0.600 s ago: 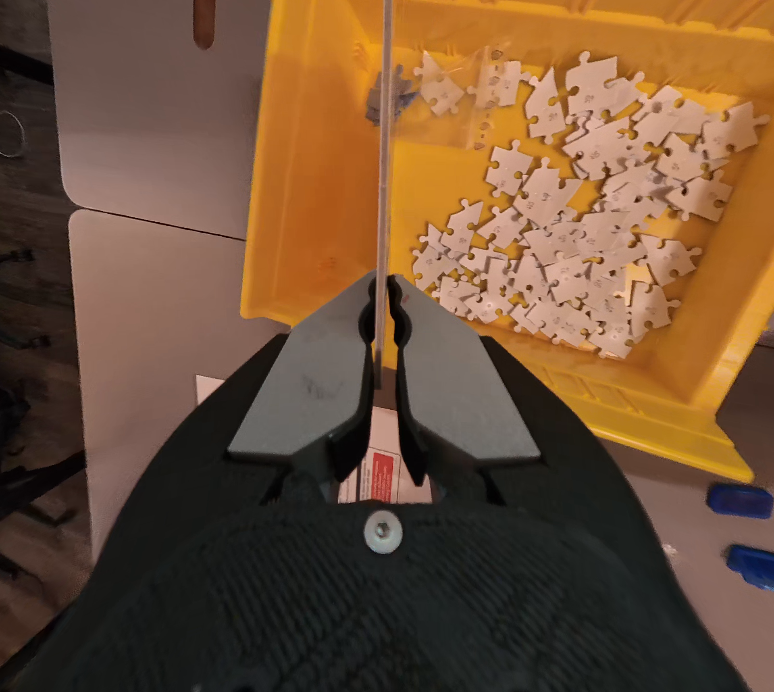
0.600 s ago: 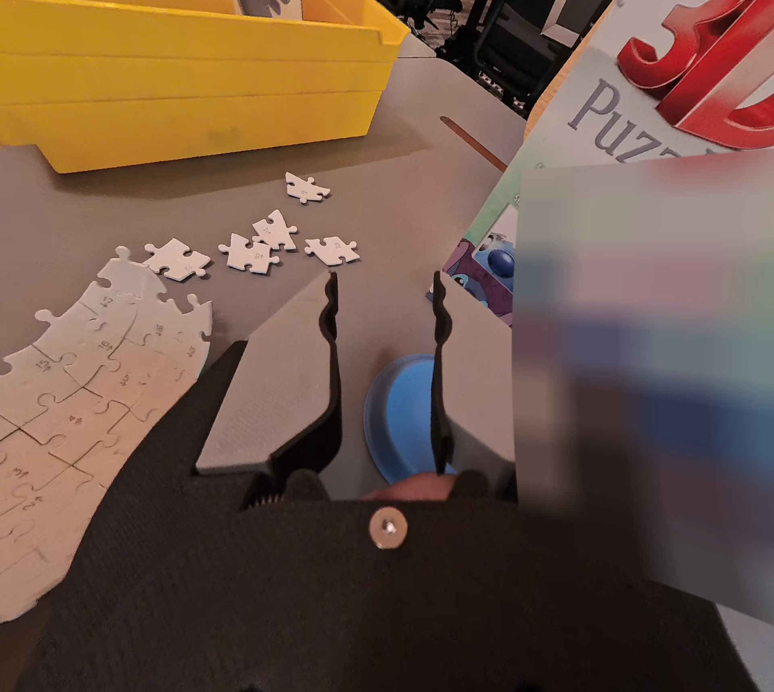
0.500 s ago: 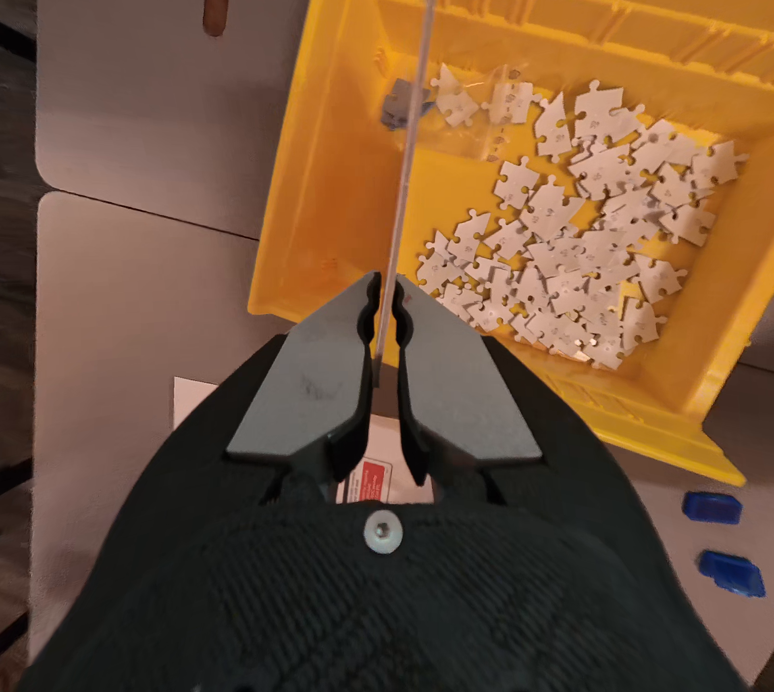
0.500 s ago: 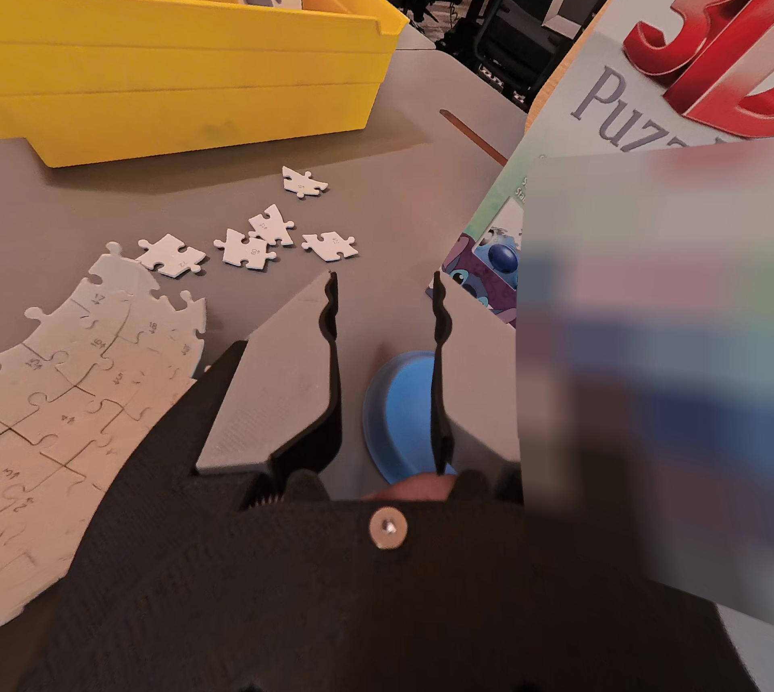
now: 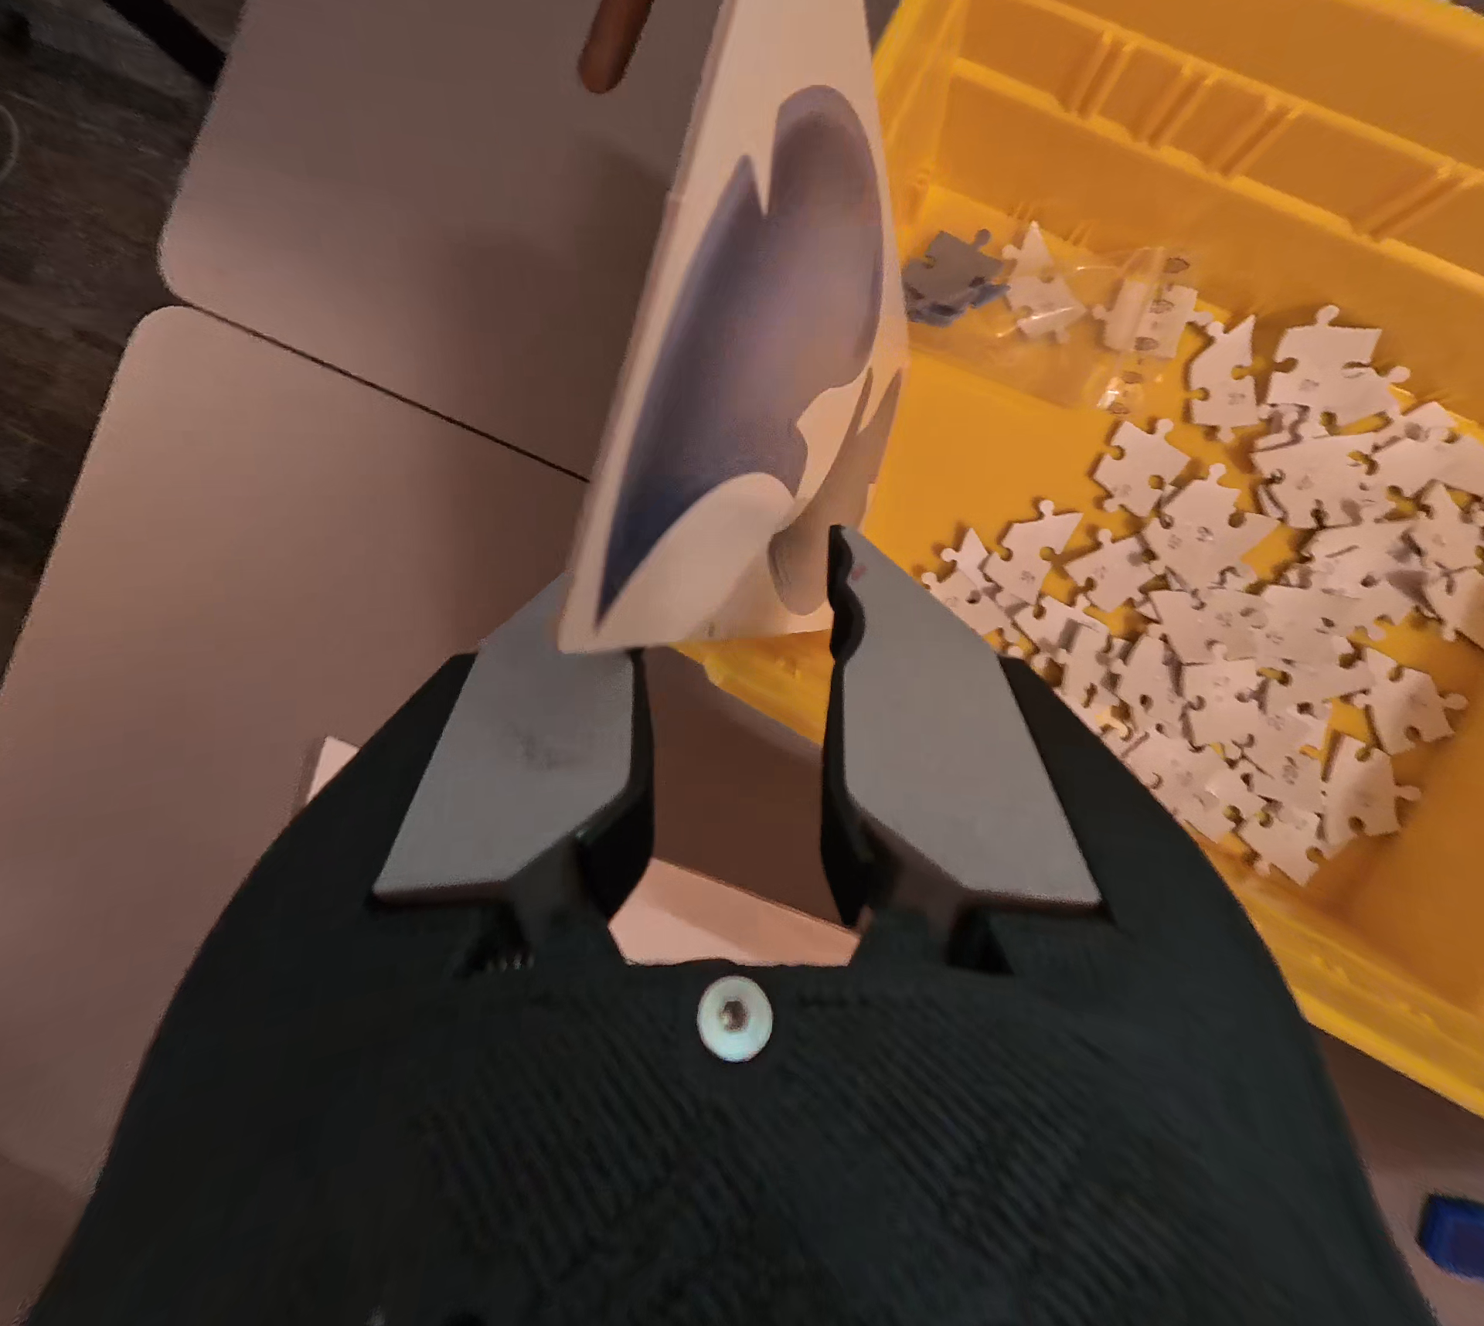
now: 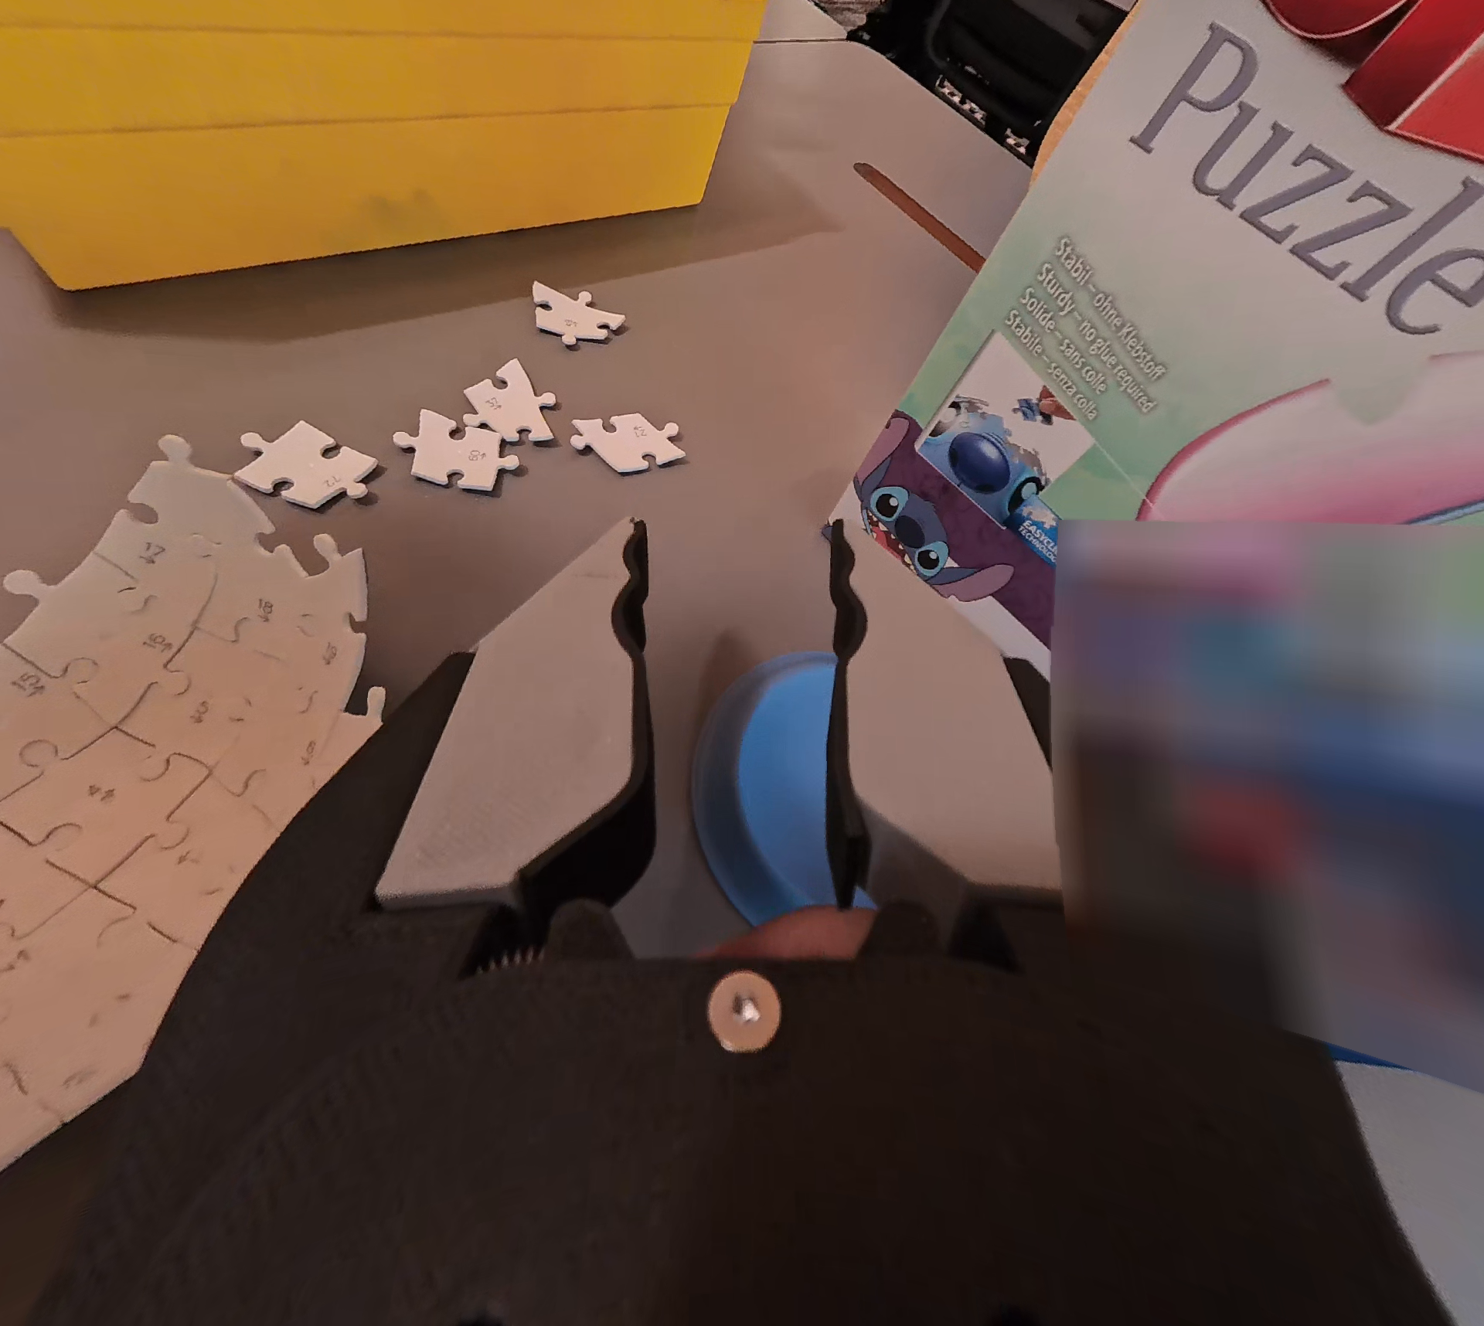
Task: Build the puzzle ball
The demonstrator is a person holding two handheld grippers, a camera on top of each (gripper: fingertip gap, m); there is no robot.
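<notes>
Puzzle pieces: five loose ones point(image 6: 474, 440) lie on the table ahead of the right gripper point(image 6: 735, 541), left of its line; its jaws stand apart, empty. One joined curved section point(image 6: 136, 709) lies nearer, at the left. Left gripper point(image 5: 735, 565), jaws apart, touches one tilted card point(image 5: 747, 324); many pieces point(image 5: 1253, 613) fill one yellow bin point(image 5: 1204, 107) beyond.
</notes>
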